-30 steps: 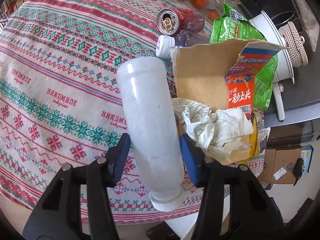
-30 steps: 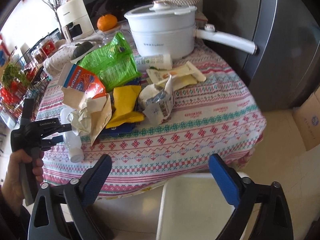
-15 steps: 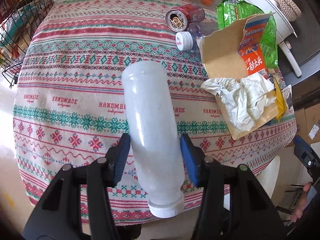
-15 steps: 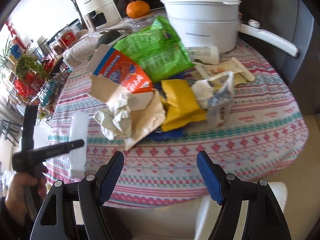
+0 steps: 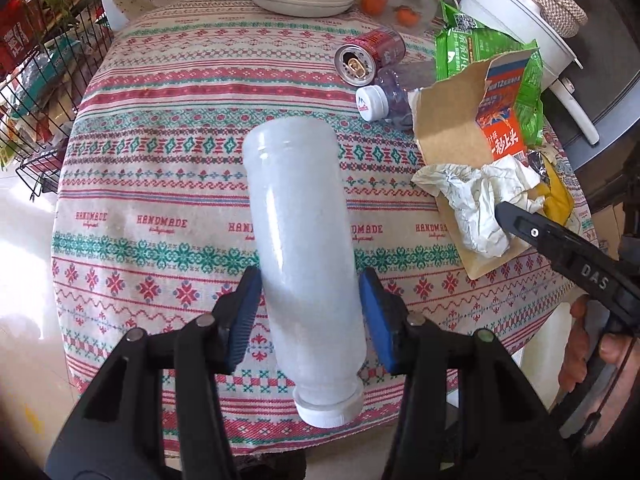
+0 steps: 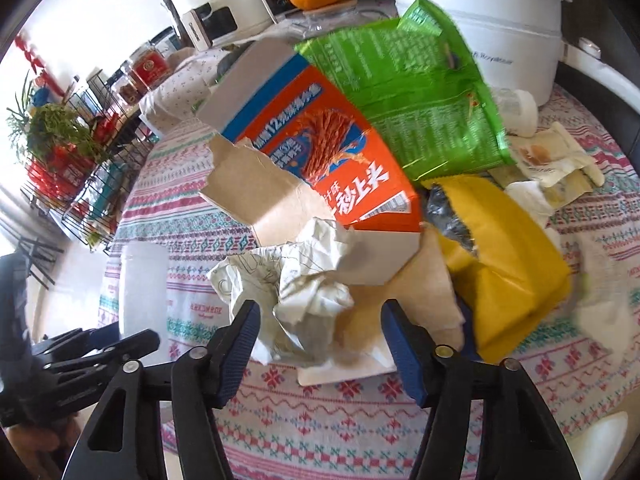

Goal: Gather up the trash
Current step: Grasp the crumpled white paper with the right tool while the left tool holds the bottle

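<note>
Between the blue pads of the left gripper (image 5: pixel 308 312) sits a frosted white plastic bottle (image 5: pixel 300 248), clamped around its lower body, cap end pointing back toward the handle and base pointing ahead over the patterned tablecloth (image 5: pixel 160 184). Both pads press against the bottle's sides.

Ahead and to the right of that gripper lies a soda can (image 5: pixel 366 60) on its side, and just nearer than it a clear bottle with a white cap (image 5: pixel 372 102). Farther right is a torn cardboard box (image 5: pixel 468 128) with an orange and blue printed face, a green snack bag (image 5: pixel 472 54) behind it, and a crumpled paper wad (image 5: pixel 480 200) resting on the cardboard. One finger of the right gripper reaches in from the right edge of this view, its tip over the paper.

The right gripper (image 6: pixel 320 344) has its jaws spread wide with nothing held. The crumpled paper wad (image 6: pixel 296 284) lies directly between and just ahead of its fingertips, on the torn cardboard box (image 6: pixel 320 152). A yellow wrapper (image 6: pixel 504 264) lies ahead to the right, the green snack bag (image 6: pixel 412 88) beyond it, and a white pot (image 6: pixel 480 12) farther back. To the left, the frosted white plastic bottle (image 6: pixel 144 288) shows in the other gripper's hold.
</note>
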{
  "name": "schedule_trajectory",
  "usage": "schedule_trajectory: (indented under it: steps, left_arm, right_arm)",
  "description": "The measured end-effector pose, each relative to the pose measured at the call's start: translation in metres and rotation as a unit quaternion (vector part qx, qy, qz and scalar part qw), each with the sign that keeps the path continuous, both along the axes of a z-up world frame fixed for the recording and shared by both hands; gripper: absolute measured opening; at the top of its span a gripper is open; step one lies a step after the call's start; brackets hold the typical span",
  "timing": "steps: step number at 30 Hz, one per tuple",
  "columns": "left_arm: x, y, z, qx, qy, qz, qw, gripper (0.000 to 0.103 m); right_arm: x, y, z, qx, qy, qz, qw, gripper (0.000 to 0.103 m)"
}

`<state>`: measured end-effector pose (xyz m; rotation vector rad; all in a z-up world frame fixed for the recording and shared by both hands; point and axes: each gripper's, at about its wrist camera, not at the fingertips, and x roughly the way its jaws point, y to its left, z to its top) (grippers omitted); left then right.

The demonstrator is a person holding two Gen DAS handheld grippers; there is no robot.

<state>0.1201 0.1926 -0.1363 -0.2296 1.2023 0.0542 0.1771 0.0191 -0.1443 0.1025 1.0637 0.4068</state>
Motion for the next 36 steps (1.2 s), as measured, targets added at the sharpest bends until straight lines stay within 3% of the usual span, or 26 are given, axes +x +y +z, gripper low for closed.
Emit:
schedule_trajectory:
  steps: [4, 6, 23, 29, 36]
  left_arm:
    - [-0.007, 0.005, 0.003, -0.001, -0.006, -0.001, 1.0000, 0.052]
    - [-0.008, 0.004, 0.004, -0.003, -0.011, 0.001, 0.9999, 0.052]
    - [-0.024, -0.019, 0.059, -0.047, -0.122, -0.013, 0.9914, 0.051]
    - [-0.031, -0.058, 0.077, -0.073, -0.153, -0.064, 0.9834, 0.051]
    - [-0.039, -0.142, 0.091, -0.115, -0.183, -0.158, 0.9636, 0.051]
  right_arm:
    - [0.009, 0.009, -0.012, 0.014, 0.009, 0.005, 1.000, 0.029]
    - [0.010, 0.007, -0.015, 0.030, 0.011, 0.006, 0.999, 0.025]
    - [-0.038, -0.042, 0.070, 0.050, -0.070, 0.020, 0.996, 0.022]
    - [-0.061, -0.089, 0.088, 0.030, -0.076, 0.005, 0.997, 0.022]
    - [-0.095, -0.175, 0.090, -0.004, -0.060, -0.043, 0.997, 0.022]
